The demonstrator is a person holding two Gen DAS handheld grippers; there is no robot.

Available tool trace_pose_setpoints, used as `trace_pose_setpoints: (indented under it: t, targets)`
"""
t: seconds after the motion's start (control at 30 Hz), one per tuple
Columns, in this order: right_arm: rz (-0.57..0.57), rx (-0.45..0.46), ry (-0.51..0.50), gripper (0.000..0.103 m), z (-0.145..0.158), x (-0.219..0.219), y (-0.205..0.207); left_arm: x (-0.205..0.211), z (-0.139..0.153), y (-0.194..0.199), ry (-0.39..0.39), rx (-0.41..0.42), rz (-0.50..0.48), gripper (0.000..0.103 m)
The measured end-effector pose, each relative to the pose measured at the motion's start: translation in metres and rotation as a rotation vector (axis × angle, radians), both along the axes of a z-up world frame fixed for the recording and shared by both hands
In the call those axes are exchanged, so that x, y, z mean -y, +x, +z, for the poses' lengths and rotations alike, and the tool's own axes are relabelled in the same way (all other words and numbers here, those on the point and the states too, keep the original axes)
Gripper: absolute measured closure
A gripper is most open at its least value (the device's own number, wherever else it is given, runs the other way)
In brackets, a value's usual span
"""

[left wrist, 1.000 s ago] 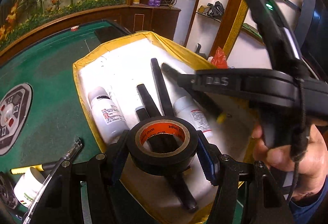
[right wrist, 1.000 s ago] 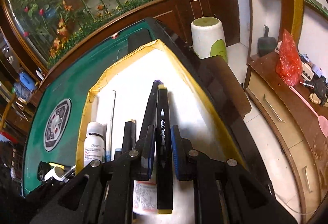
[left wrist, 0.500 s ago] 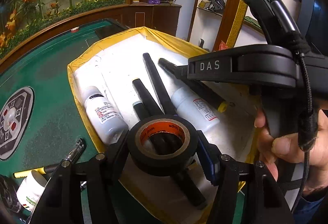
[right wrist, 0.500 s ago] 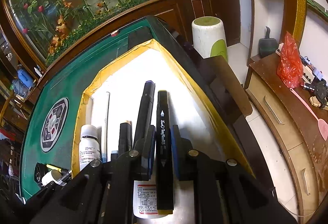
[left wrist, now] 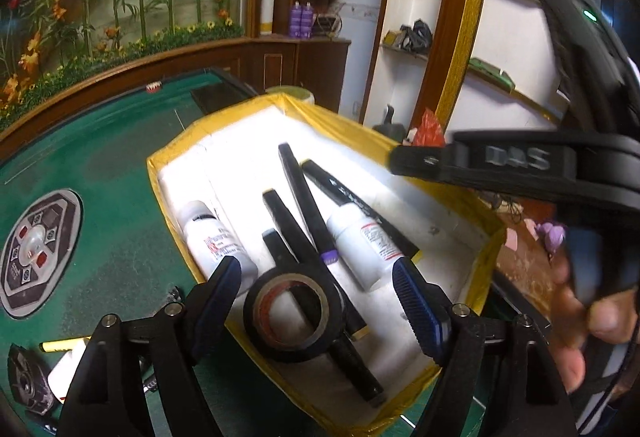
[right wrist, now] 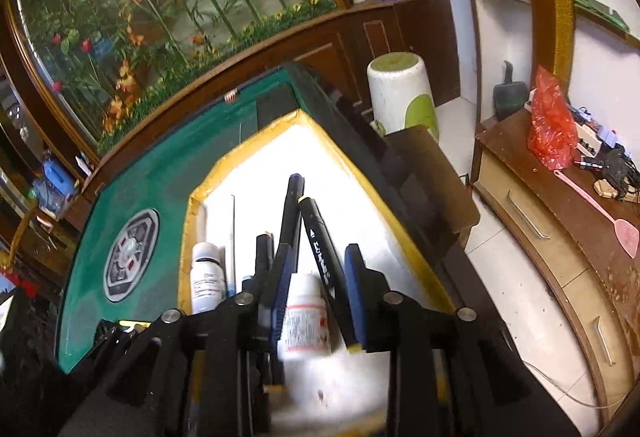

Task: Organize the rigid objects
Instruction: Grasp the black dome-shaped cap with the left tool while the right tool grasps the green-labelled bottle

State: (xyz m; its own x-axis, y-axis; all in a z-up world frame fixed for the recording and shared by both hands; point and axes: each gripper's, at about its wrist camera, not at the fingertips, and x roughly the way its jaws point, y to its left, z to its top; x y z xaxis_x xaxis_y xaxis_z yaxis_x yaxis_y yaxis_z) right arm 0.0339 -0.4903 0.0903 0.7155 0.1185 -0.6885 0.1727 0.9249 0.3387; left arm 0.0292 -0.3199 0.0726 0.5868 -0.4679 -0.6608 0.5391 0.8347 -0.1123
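A yellow-rimmed white tray [left wrist: 472, 205] on the green table holds several black markers, two white bottles and a roll of black tape [left wrist: 294, 317]. My left gripper [left wrist: 320, 285] is open, its jaws spread wide on either side of the tape, which rests on the markers. My right gripper [right wrist: 318, 281] is open over the tray; a black marker with yellow ends [right wrist: 326, 269] lies loose between its fingers, beside a white bottle [right wrist: 306, 313]. The right gripper's body [left wrist: 520, 165] shows in the left wrist view at the tray's right side.
On the green table [left wrist: 100, 165] left of the tray lie a yellow-tipped pen [left wrist: 64, 345], a white bottle [left wrist: 66, 373] and a round centre plate [left wrist: 38, 253]. A white-and-green stool [right wrist: 400, 93] and a wooden cabinet [right wrist: 552, 221] stand beyond the table's right edge.
My left gripper opened and let the tape roll drop onto the markers in the tray. My right gripper opened and released the yellow-ended marker, which now lies tilted in the tray.
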Motion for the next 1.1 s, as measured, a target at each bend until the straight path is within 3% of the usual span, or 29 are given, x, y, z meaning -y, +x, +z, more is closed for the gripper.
trace_pose_setpoints:
  t: [0.17,0.43,0.53,0.67,0.83,0.93,1.1]
  targets:
    - [-0.009,0.027,0.021,0.073,0.012,-0.002,-0.031,-0.015,0.011,-0.003,-0.047,0.005,0.026,0.022]
    - [0.096,0.028,0.071,0.071,0.02,-0.035,-0.054,-0.083,0.022,-0.015,-0.099,-0.087,0.067,0.022]
    - [0.159,0.027,0.082,0.07,0.018,-0.06,-0.056,-0.123,0.023,-0.019,-0.068,-0.087,0.137,0.021]
    - [0.225,0.02,0.088,0.066,0.015,-0.086,-0.055,-0.188,0.016,-0.022,-0.031,-0.095,0.278,0.007]
    - [0.278,-0.004,0.088,0.063,0.007,-0.109,-0.052,-0.25,-0.003,-0.012,-0.026,-0.14,0.43,0.005]
    - [0.307,-0.015,0.085,0.063,0.004,-0.118,-0.052,-0.257,-0.017,0.001,0.003,-0.188,0.444,0.005]
    - [0.331,-0.024,0.07,0.063,0.001,-0.126,-0.058,-0.235,-0.036,0.016,0.16,-0.185,0.449,0.005]
